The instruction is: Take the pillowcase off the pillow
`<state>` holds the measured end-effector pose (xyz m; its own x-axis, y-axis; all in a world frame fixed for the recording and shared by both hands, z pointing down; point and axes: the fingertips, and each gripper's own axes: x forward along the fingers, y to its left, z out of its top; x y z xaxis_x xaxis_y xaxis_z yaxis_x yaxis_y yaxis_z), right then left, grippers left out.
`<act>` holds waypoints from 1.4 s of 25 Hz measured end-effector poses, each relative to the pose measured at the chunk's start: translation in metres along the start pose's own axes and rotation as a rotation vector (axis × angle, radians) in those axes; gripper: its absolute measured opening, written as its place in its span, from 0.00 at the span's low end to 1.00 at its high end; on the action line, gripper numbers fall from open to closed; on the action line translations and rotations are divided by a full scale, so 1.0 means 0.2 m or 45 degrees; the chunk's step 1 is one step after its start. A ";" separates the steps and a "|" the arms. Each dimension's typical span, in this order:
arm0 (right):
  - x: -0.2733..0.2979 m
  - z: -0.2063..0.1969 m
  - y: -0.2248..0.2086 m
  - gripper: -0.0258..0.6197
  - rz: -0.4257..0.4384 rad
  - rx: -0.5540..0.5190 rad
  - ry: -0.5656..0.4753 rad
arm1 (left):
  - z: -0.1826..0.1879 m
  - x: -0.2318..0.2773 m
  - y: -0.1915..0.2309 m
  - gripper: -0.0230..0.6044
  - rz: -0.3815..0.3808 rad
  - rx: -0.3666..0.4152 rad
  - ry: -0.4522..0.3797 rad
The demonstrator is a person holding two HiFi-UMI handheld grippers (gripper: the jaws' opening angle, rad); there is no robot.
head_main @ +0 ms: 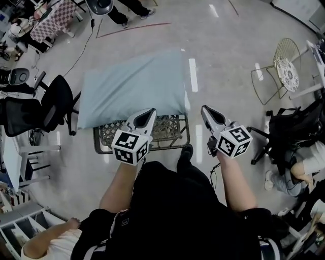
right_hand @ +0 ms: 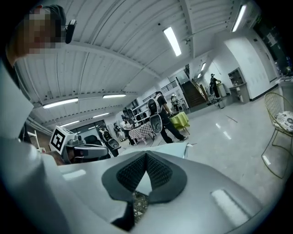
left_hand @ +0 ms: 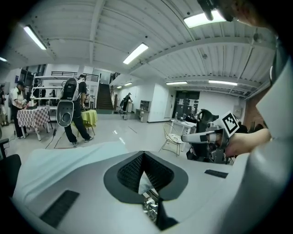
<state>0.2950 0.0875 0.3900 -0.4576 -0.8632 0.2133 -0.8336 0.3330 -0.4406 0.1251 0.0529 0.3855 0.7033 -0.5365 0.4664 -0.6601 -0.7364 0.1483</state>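
A pillow in a pale blue pillowcase (head_main: 132,89) lies across a small woven-top table (head_main: 167,133) in the middle of the head view. Just short of the pillow's near edge, my left gripper (head_main: 151,110) is shut with nothing in it. My right gripper (head_main: 204,108) hangs off the pillow's near right corner, also shut and empty. In the left gripper view the closed jaws (left_hand: 143,153) point over the pillow (left_hand: 64,164), with the right gripper (left_hand: 203,135) to the side. The right gripper view shows closed jaws (right_hand: 146,154), the pillow's corner (right_hand: 174,147) beyond them and the left gripper (right_hand: 87,153) to the left.
Black office chairs (head_main: 48,104) stand left of the table. A gold wire chair (head_main: 282,68) and a white table stand at the right. A seated person (head_main: 299,167) is at the right edge, another person (head_main: 51,244) at the lower left, and someone stands beyond the pillow (head_main: 124,12).
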 end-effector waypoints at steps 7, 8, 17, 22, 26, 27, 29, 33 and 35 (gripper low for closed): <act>0.19 -0.16 -0.15 0.05 -0.046 0.002 0.178 | -0.11 0.22 0.11 0.04 -0.048 -0.038 0.045; 0.21 -0.17 -0.16 0.05 -0.056 0.000 0.195 | -0.13 0.25 0.12 0.04 -0.060 -0.033 0.055; 0.31 -0.28 -0.12 0.06 -0.118 -0.022 0.312 | -0.29 0.38 0.19 0.03 -0.135 0.011 0.134; 0.36 -0.39 -0.17 0.06 -0.112 0.005 0.391 | -0.45 0.48 0.18 0.03 -0.183 -0.016 0.225; 0.40 -0.50 -0.29 0.06 -0.107 0.035 0.443 | -0.59 0.56 0.17 0.30 -0.202 -0.018 0.356; 0.42 -0.54 -0.32 0.06 -0.104 0.057 0.458 | -0.63 0.57 0.17 0.31 -0.186 -0.008 0.382; 0.45 -0.62 -0.39 0.16 -0.088 0.117 0.492 | -0.69 0.60 0.18 0.33 -0.160 0.014 0.430; 0.50 -0.80 -0.50 0.28 -0.045 0.196 0.567 | -0.79 0.66 0.21 0.37 -0.109 0.029 0.504; 0.53 -0.87 -0.55 0.29 -0.045 0.206 0.601 | -0.82 0.68 0.23 0.37 -0.073 0.046 0.535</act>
<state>0.2848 0.0263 0.6135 -0.5514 -0.5947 0.5851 -0.8095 0.2116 -0.5477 0.1467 0.0139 0.5994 0.5648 -0.2852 0.7744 -0.6081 -0.7782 0.1568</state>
